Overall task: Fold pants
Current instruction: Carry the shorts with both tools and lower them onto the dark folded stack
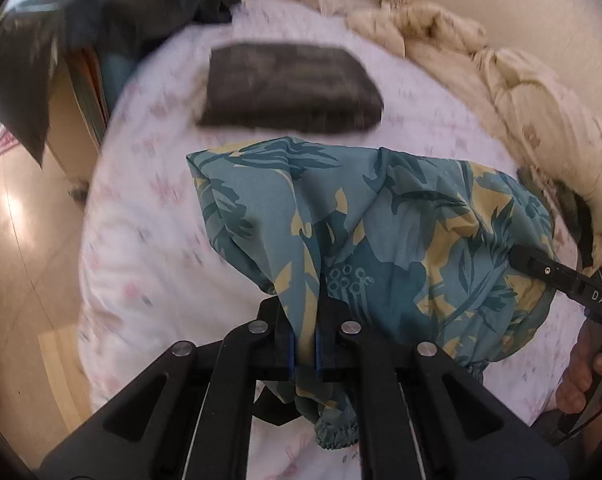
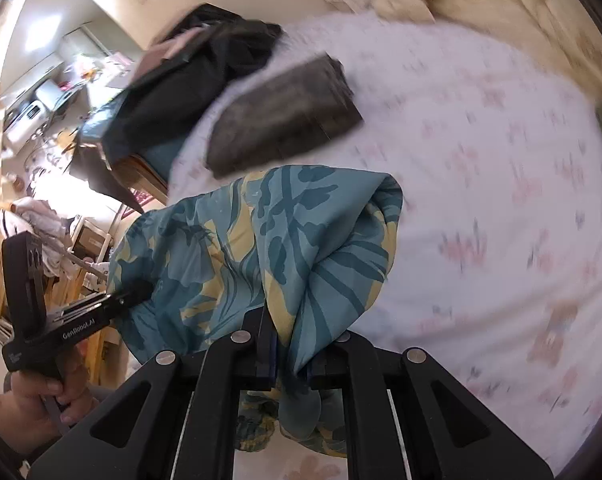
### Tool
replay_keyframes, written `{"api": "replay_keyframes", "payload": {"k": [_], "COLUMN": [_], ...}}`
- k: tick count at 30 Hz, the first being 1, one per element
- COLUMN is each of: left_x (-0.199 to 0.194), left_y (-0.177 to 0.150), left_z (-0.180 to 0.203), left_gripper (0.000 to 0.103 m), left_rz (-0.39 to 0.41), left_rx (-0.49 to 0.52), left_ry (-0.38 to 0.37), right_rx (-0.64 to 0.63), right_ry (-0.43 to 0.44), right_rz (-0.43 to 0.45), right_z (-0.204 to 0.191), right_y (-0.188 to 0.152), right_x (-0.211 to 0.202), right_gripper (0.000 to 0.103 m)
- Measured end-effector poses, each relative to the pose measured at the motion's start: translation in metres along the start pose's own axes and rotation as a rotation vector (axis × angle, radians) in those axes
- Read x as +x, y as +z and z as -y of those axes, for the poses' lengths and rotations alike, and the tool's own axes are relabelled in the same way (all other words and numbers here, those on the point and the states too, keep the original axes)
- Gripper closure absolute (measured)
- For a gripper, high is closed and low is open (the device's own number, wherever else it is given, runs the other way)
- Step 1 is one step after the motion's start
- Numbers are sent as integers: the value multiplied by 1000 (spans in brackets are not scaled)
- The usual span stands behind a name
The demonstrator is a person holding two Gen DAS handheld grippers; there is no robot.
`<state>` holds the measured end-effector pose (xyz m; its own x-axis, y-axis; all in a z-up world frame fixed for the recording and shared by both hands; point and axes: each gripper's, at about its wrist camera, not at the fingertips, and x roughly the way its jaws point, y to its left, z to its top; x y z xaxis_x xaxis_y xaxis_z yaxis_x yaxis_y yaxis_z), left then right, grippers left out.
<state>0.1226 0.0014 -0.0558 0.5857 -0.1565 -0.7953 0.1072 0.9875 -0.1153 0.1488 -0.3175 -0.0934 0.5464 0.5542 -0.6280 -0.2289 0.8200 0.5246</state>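
Observation:
The pants (image 1: 381, 232) are teal with a yellow leaf print and an elastic waistband. They hang bunched above the bed, held up between both grippers. My left gripper (image 1: 305, 320) is shut on a fold of the pants near the waistband. My right gripper (image 2: 291, 340) is shut on another fold of the pants (image 2: 261, 248). The right gripper also shows in the left wrist view (image 1: 519, 258), pinching the cloth at the right. The left gripper shows in the right wrist view (image 2: 143, 290), at the left.
A white floral bed sheet (image 1: 149, 208) lies under the pants. A folded dark garment (image 1: 289, 88) lies on the bed beyond them. A dark pile of clothes (image 1: 113, 12) sits at the far left corner. A cream quilt (image 1: 501, 80) runs along the wall.

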Motion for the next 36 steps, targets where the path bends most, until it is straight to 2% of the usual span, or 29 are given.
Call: {"api": "replay_keyframes", "payload": {"k": [6, 13, 19, 23, 26, 28, 30, 32, 33, 34, 36], "left_x": [-18, 8, 72, 121, 155, 174, 194, 209, 211, 212, 209], "left_y": [55, 131, 222, 264, 280, 287, 291, 293, 292, 291, 287], "left_z": [-17, -32, -54, -69, -80, -89, -92, -94, -94, -95, -100], "left_gripper": [99, 99, 99, 99, 98, 98, 98, 94, 89, 83, 51], "left_rz": [70, 103, 94, 81, 64, 48, 0, -25, -8, -2, 13], "left_rx": [-25, -27, -59, -65, -70, -90, -87, -77, -78, -81, -89], "left_ry": [-6, -3, 5, 19, 48, 57, 57, 76, 95, 112, 194], "right_rx": [-43, -93, -101, -114, -113, -103, -92, -63, -48, -34, -4], "right_ry": [20, -5, -37, -63, -70, -82, -97, -116, -127, -139, -201], "right_rz": [33, 22, -20, -47, -89, -112, -139, -164, -171, -158, -102], "right_z": [-15, -22, -10, 0, 4, 11, 20, 31, 37, 43, 56], "right_y": [62, 149, 237, 290, 320, 329, 332, 330, 330, 329, 328], "right_x": [2, 50, 124, 181, 222, 243, 259, 271, 275, 275, 265], "right_gripper": [94, 94, 94, 94, 94, 94, 94, 88, 75, 54, 38]}}
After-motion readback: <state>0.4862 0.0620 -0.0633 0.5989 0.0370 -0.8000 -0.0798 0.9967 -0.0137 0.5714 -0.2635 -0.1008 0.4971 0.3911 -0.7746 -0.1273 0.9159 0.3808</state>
